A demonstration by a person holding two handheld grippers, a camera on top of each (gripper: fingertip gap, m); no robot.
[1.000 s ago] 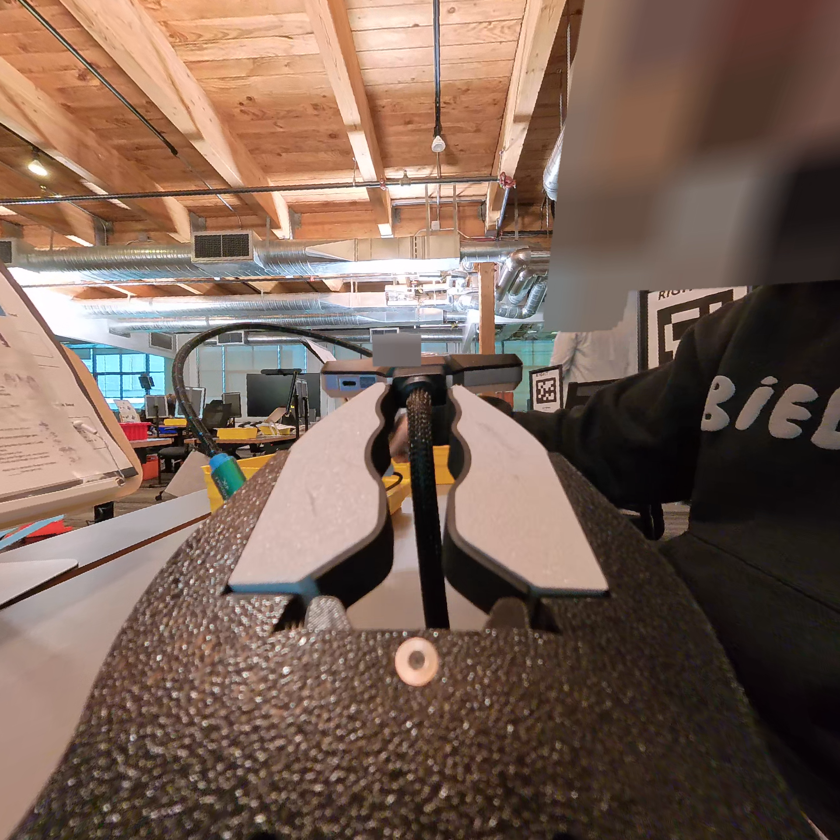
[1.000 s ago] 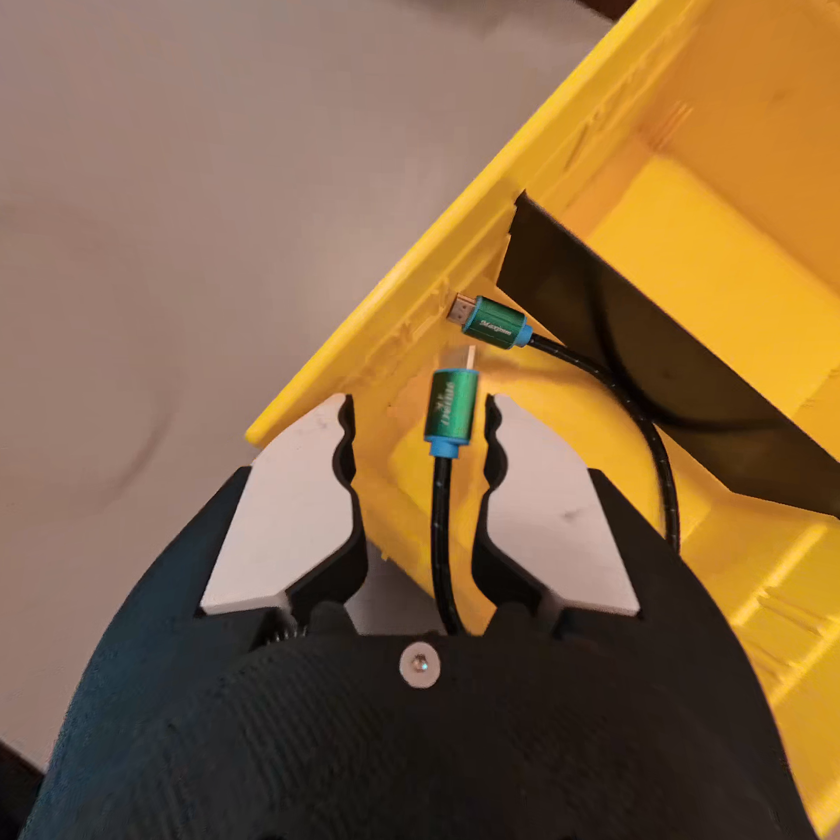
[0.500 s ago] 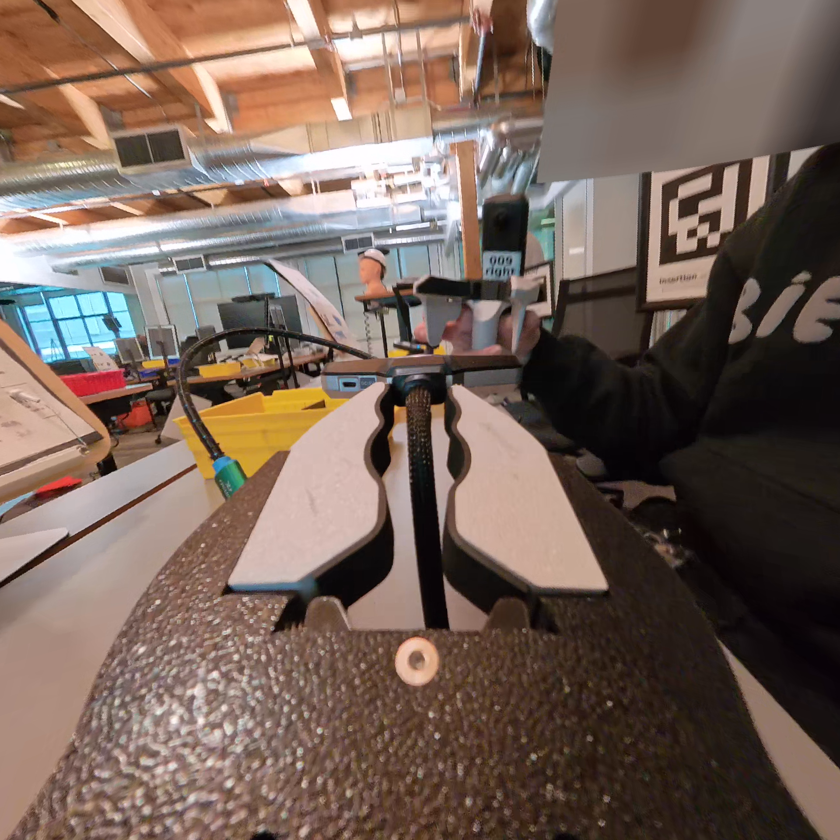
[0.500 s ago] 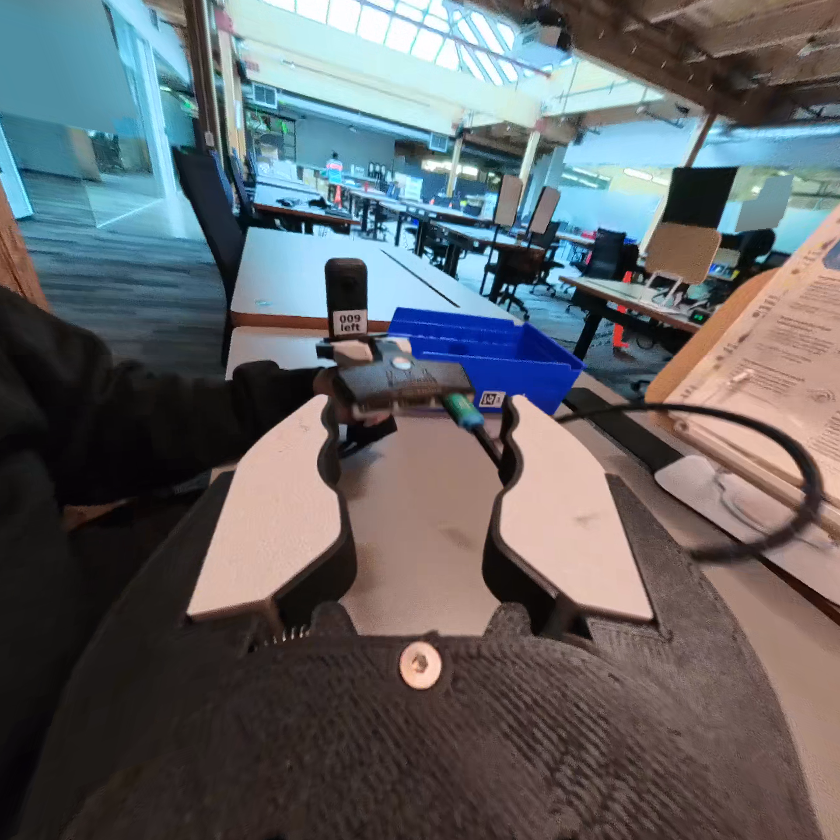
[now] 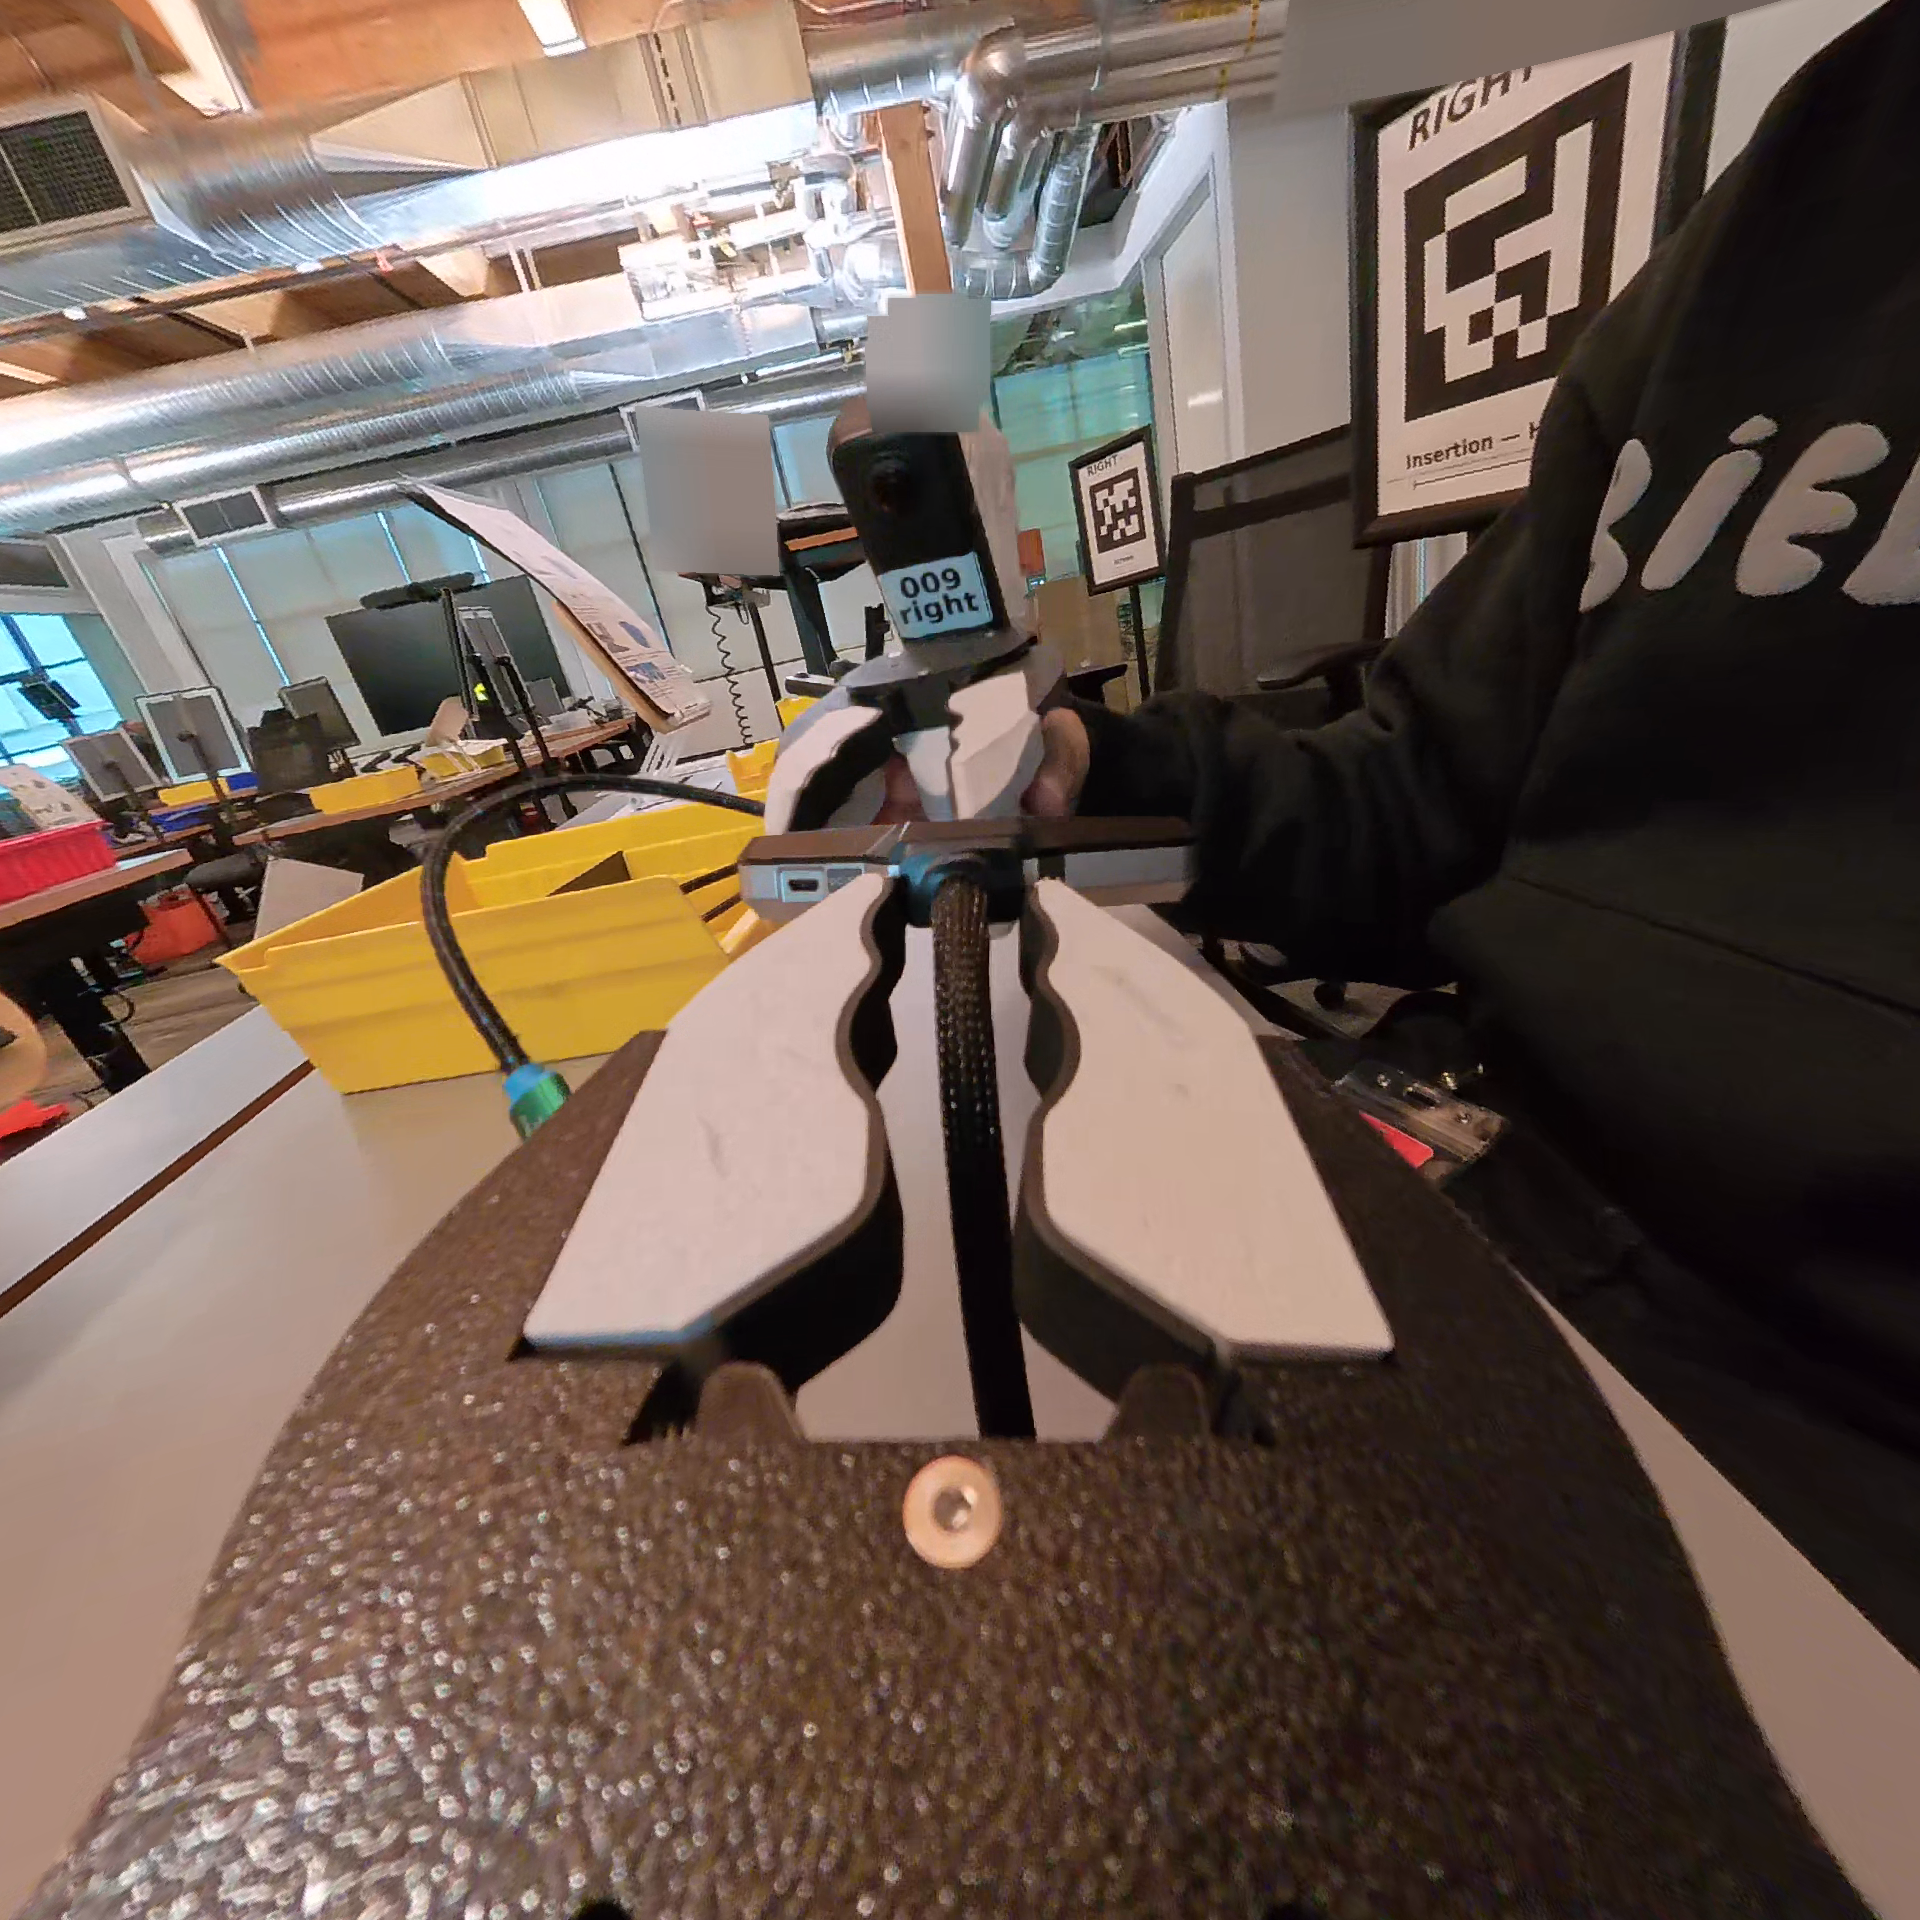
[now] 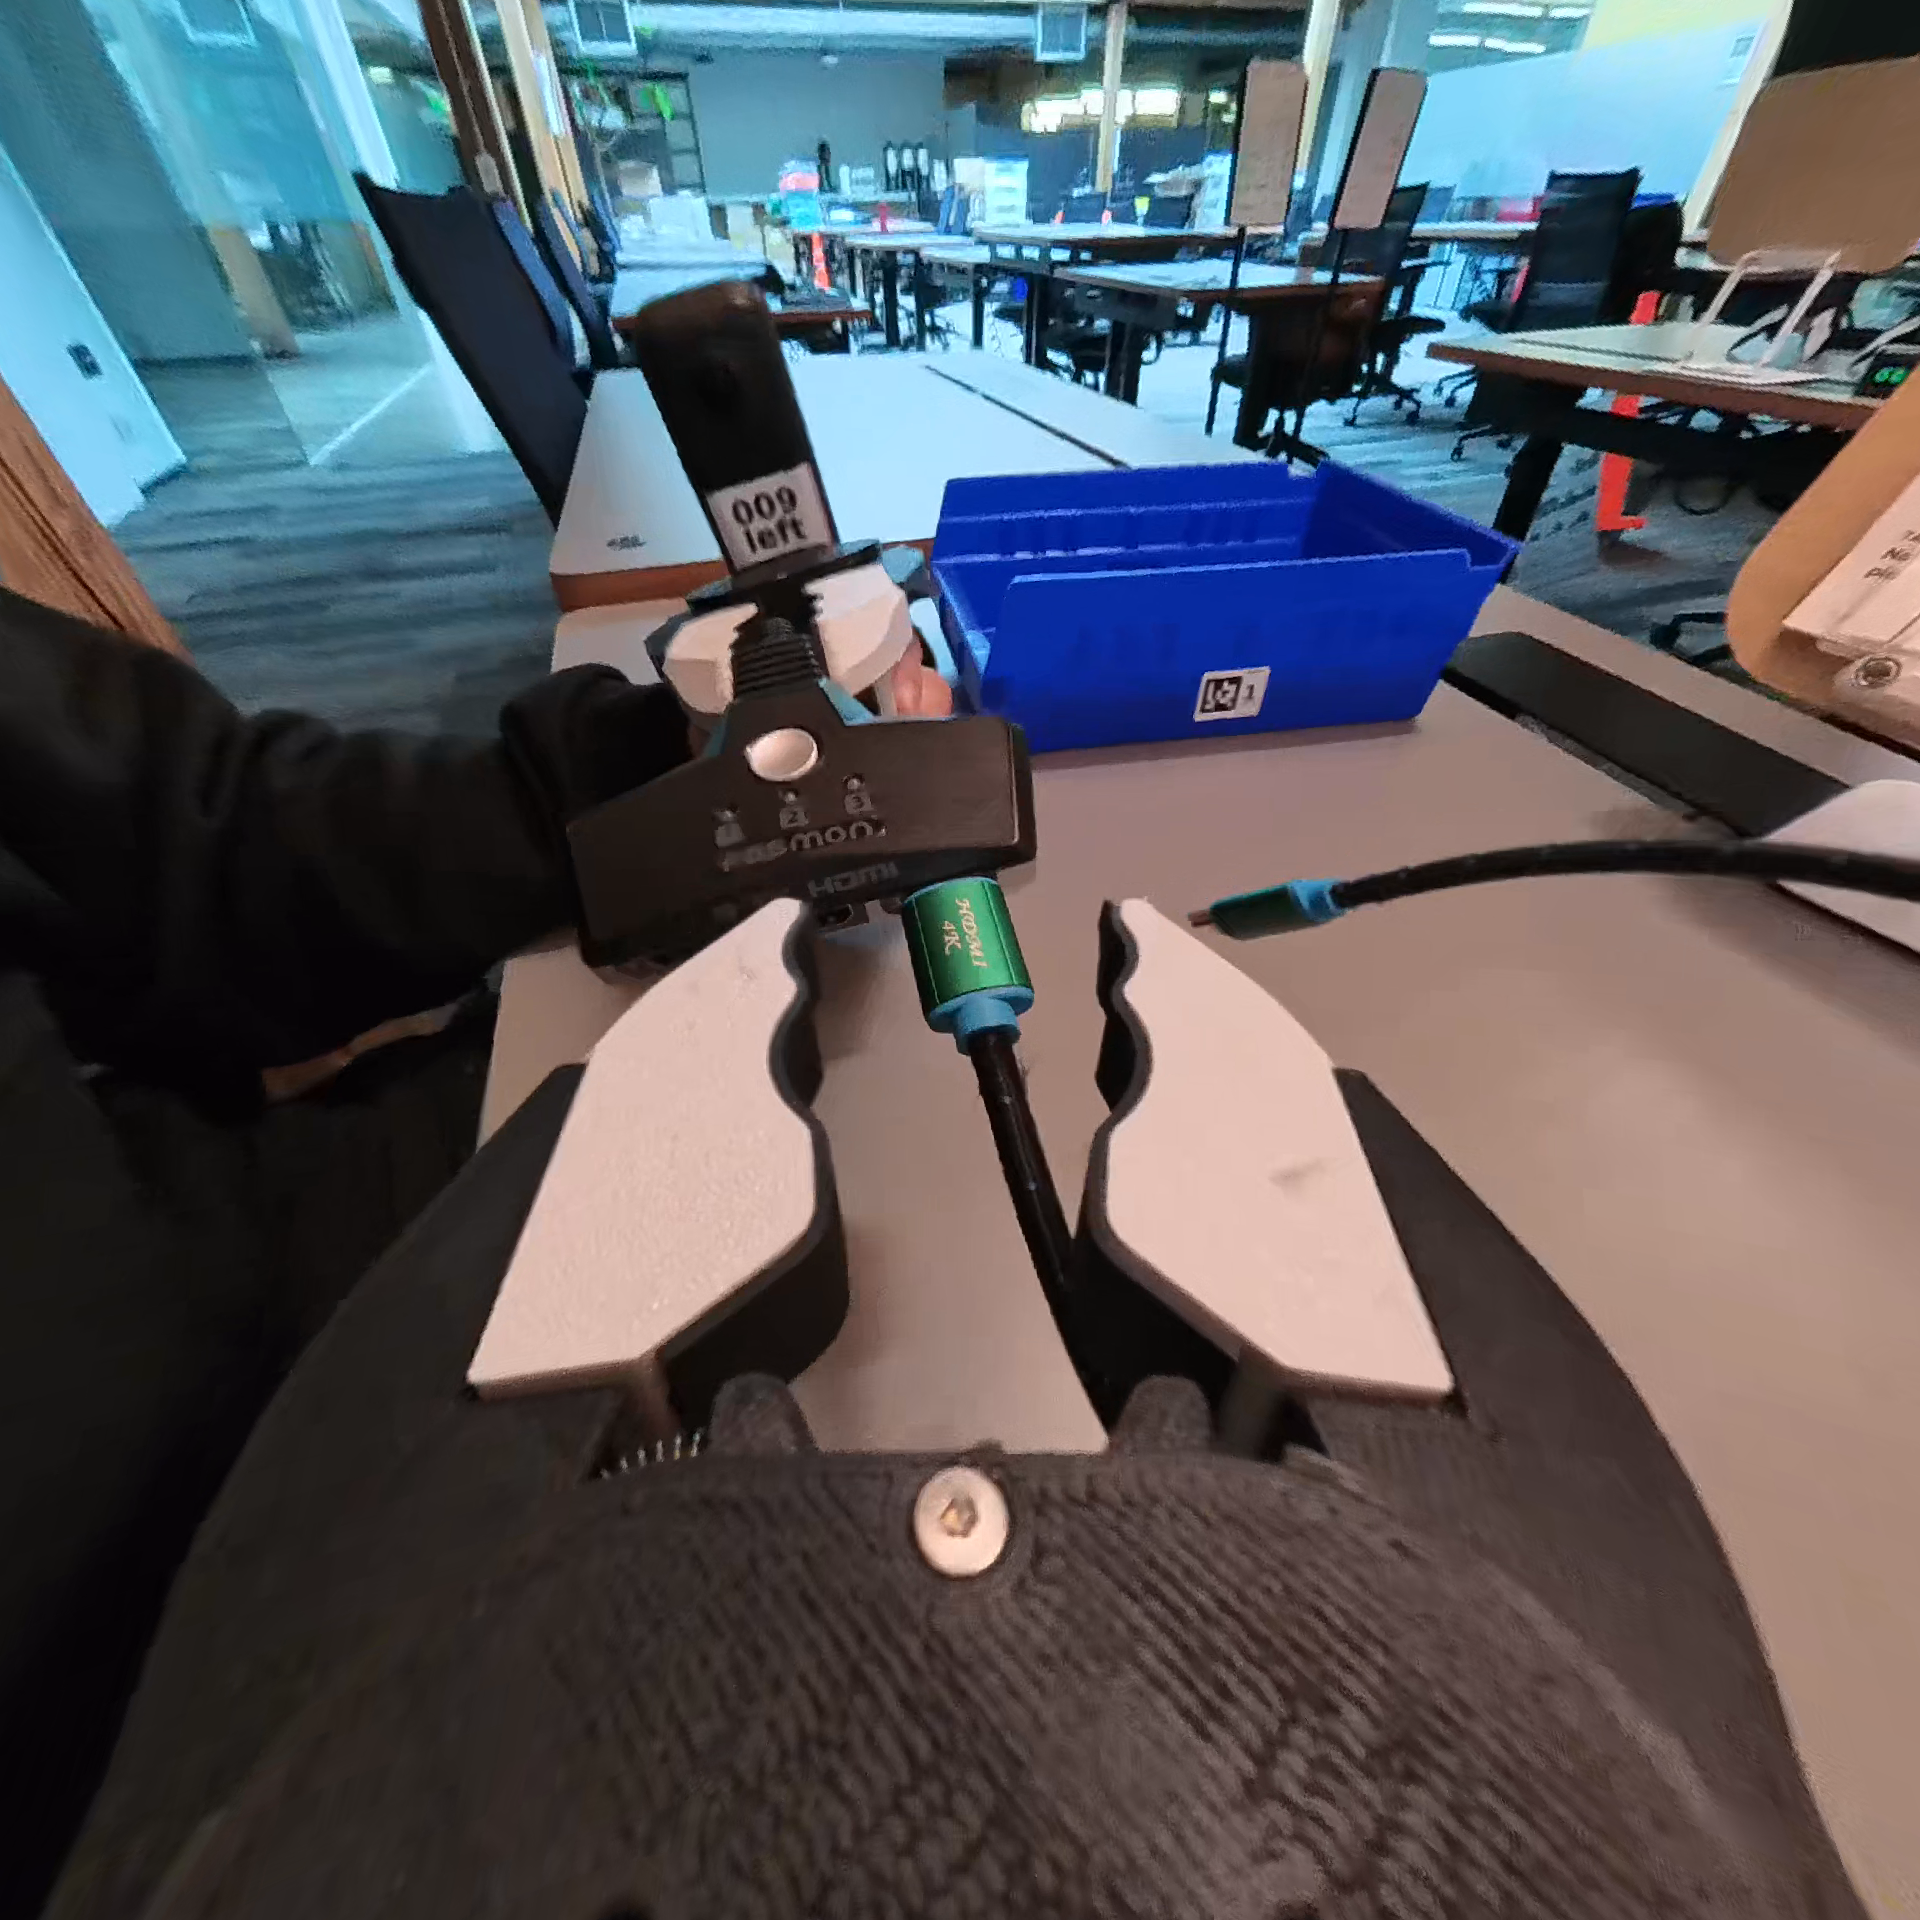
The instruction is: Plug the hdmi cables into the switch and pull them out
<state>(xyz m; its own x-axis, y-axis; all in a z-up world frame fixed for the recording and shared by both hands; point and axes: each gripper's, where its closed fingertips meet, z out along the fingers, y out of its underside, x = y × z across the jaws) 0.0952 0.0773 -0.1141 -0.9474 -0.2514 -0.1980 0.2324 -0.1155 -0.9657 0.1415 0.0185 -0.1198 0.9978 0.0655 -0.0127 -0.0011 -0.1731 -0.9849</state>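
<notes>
My left gripper [image 5: 956,904] is shut on the braided lead [image 5: 966,1039] of the black HDMI switch [image 5: 1091,831] and holds the switch level above the table. In the right wrist view the switch [image 6: 800,831] faces me, with the left gripper [image 6: 779,665] behind it. A green HDMI plug [image 6: 966,951] sits in the switch's near edge. My right gripper [image 6: 951,925] is open, with its jaws on either side of that plug and not touching it. The right gripper also shows in the left wrist view [image 5: 914,758]. The cable's other green plug [image 6: 1262,914] hangs free; it shows in the left wrist view too [image 5: 535,1101].
A yellow bin [image 5: 468,966] stands on the table left of the left gripper. A blue bin [image 6: 1195,623] stands behind the switch. A clipboard stand [image 6: 1829,582] is at the right edge. A person's dark sleeve [image 5: 1558,831] fills the right side. Grey tabletop [image 6: 1455,1091] lies below.
My right gripper left the yellow bin, swung round to face the switch and came in until the plug lies between its open jaws. My left gripper has kept its grip.
</notes>
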